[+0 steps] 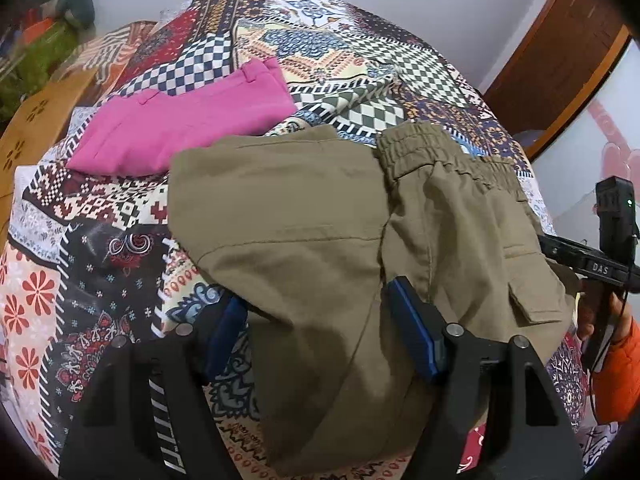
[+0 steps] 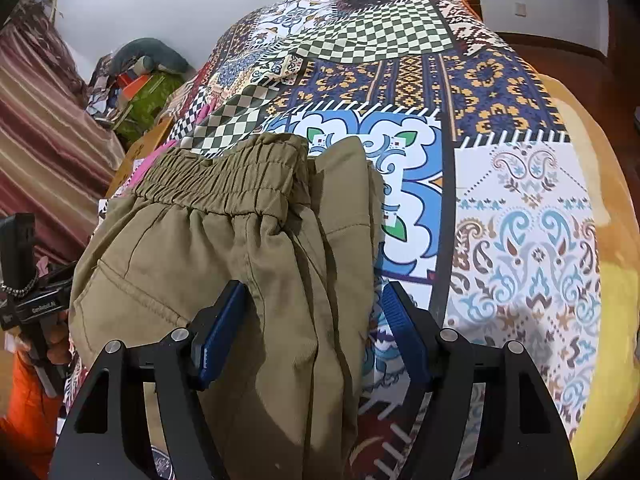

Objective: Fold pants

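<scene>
On the patterned bedspread (image 1: pixel 100 208), beside folded pink trousers (image 1: pixel 180 128), the khaki pants (image 1: pixel 300 240) are being laid doubled over, with the left gripper (image 1: pixel 320 320) and right gripper (image 2: pixel 312 320) both being held spread, unclamped, seemingly releasing the fold.

A home bedroom. The landmark is the bed (image 2: pixel 500 92), spread with a patchwork sheet of checks, paisley and floral blocks. On it lie clothes: khaki pants (image 1: pixel 304 216) with an elastic waistband, and beyond them a folded pink garment (image 1: pixel 176 128). Left of the bed's far end sits a heap of soft things (image 2: pixel 144 80), grey, green and orange. Further left of the bed hangs a striped maroon curtain (image 2: pixel 44 152). Behind the bed rises a plain pale wall (image 2: pixel 200 4) with a small switch plate (image 2: pixel 519 9). Right of the bed, in the left wrist view, stands dark brown woodwork (image 1: pixel 560 56), a door frame or wardrobe.
</scene>
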The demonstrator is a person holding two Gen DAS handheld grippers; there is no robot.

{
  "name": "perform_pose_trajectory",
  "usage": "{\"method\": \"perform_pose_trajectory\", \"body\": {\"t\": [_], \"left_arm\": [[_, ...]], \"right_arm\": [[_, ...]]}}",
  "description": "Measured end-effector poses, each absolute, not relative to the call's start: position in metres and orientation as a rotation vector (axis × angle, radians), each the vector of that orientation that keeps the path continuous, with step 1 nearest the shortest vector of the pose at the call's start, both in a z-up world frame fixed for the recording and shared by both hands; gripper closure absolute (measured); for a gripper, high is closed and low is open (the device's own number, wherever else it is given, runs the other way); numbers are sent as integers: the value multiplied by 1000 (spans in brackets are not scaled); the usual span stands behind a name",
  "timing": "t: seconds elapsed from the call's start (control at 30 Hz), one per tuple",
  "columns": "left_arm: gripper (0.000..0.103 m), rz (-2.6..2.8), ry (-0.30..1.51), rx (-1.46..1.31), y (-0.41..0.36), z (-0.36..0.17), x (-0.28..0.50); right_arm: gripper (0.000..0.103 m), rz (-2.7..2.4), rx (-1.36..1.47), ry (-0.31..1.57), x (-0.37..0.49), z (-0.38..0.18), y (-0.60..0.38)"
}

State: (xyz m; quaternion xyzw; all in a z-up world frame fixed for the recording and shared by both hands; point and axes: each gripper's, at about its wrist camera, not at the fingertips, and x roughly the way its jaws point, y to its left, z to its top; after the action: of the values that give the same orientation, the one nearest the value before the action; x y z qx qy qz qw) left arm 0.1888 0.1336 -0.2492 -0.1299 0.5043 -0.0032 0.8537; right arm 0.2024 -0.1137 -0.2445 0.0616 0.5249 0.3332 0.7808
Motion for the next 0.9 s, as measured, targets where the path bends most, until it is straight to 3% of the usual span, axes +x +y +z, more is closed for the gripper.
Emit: {"method": "perform_pose_trajectory", "body": {"t": [0.17, 0.53, 0.6, 0.77, 0.9], "left_arm": [[42, -61, 1053, -243, 122, -243, 180], [42, -52, 1076, -291, 128, -253, 198], [45, -44, 1079, -288, 127, -253, 202], [79, -22, 1074, -231, 120, -246, 207], [88, 7, 1061, -178, 113, -240, 207]], "right_arm": [[52, 771, 140, 1138, 200, -242, -117], [56, 789, 124, 1152, 202, -245, -114], [60, 786, 117, 1137, 202, -244, -113], [77, 767, 57, 1078, 200, -235, -107], [88, 768, 42, 1042, 200, -228, -107]]}}
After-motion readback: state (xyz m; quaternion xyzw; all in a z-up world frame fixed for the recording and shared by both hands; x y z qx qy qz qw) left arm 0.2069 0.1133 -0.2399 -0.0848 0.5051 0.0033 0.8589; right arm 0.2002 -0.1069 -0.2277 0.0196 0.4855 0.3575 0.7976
